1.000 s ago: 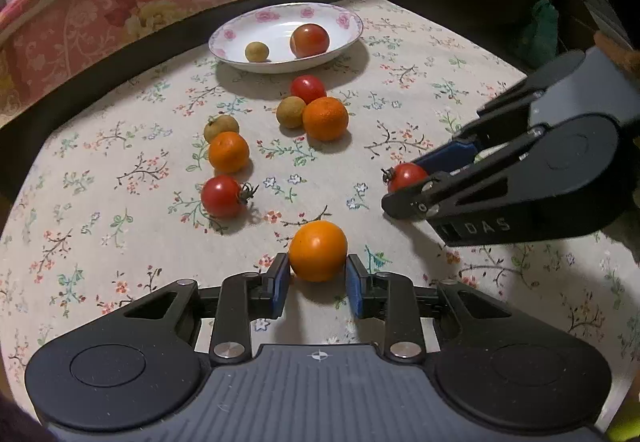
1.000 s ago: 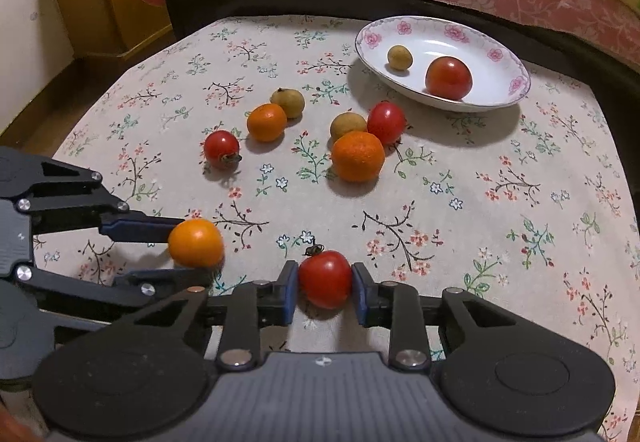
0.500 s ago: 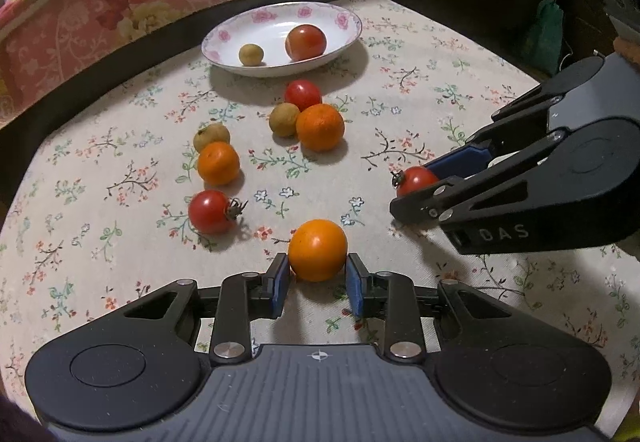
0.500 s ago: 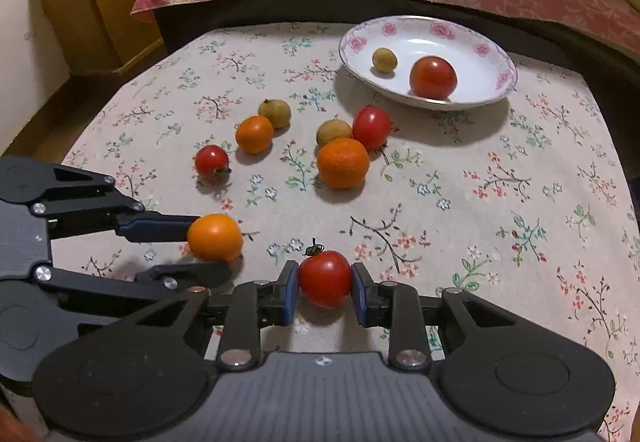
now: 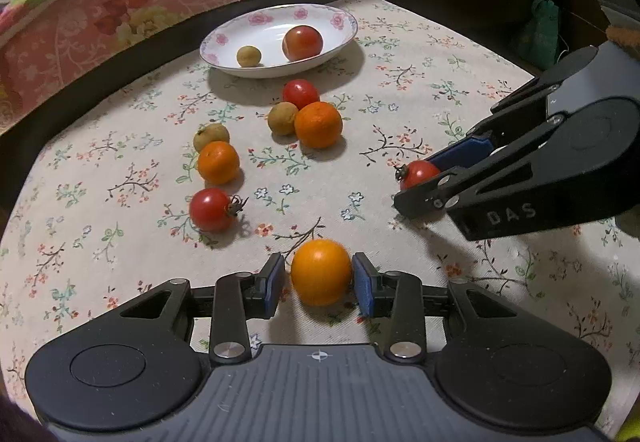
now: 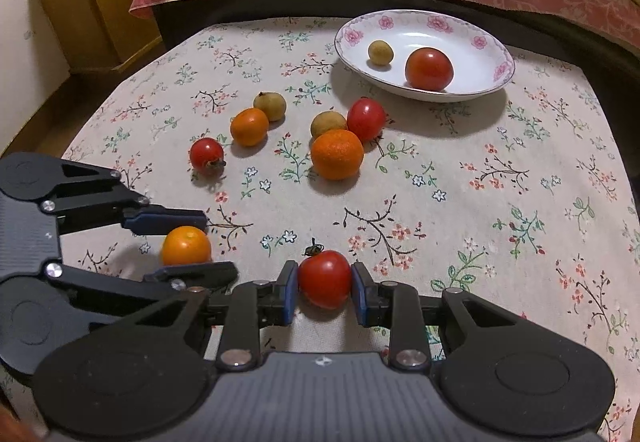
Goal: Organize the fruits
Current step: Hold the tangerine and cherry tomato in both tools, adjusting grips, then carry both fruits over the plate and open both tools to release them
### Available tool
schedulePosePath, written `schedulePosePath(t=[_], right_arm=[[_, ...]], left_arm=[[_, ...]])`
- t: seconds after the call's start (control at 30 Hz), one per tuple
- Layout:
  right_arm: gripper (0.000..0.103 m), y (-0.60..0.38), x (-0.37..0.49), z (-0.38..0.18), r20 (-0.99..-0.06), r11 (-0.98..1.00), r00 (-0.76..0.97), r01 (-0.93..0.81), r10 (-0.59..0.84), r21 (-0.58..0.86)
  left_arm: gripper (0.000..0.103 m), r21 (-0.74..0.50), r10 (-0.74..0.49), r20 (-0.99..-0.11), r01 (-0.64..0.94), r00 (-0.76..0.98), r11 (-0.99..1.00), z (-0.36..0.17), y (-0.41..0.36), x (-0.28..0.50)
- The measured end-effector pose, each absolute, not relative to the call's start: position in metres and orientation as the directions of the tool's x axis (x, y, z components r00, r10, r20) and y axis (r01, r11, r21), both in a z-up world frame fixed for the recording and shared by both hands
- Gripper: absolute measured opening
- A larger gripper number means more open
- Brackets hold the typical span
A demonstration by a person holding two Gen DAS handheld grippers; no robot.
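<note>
Left wrist view: the left gripper (image 5: 319, 278) has just been opening, an orange (image 5: 321, 271) between its pads, a gap seen at the left pad; bare tablecloth (image 5: 460, 54) lies toward the right edge; right wrist view: a tomato (image 6: 325, 278) is pinched by the right gripper (image 6: 325, 292) near the near edge; the plate (image 6: 492, 54) sits at the far edge.

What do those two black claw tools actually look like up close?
Both are matte black plastic. The left gripper and the right gripper each have two slim fingers tipped with blue pads, silver rivets at the linkage joints, round discs on a ribbed grey body, and a small crosshair mark. White letters "DAS" mark the right one's side.

The right hand-held gripper (image 5: 416, 184) hides half its tomato (image 5: 418, 173).
</note>
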State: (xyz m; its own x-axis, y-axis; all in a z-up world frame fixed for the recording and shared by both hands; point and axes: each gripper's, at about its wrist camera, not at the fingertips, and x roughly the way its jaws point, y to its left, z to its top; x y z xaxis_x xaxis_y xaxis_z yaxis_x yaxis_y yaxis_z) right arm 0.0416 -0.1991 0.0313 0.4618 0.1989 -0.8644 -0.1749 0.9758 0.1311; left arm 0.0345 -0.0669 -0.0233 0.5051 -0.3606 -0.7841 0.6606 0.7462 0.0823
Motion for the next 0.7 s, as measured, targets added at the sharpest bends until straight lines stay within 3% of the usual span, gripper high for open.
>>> schedulePosePath(t=[0.2, 0.7], right_arm=[[0.029, -0.199, 0.041, 0.031, -0.862, 0.976, 0.466, -0.177, 0.199, 0.13], [0.029, -0.205, 0.047, 0.038, -0.851, 0.978, 0.486, -0.154, 0.2, 0.142]], left_arm=[[0.039, 0.069, -0.366, -0.787, 0.662, 0.496, 0.747, -0.022, -0.069, 0.035], [0.038, 0.04, -0.398, -0.757, 0.644, 0.519, 0.764, -0.008, -0.075, 0.047]])
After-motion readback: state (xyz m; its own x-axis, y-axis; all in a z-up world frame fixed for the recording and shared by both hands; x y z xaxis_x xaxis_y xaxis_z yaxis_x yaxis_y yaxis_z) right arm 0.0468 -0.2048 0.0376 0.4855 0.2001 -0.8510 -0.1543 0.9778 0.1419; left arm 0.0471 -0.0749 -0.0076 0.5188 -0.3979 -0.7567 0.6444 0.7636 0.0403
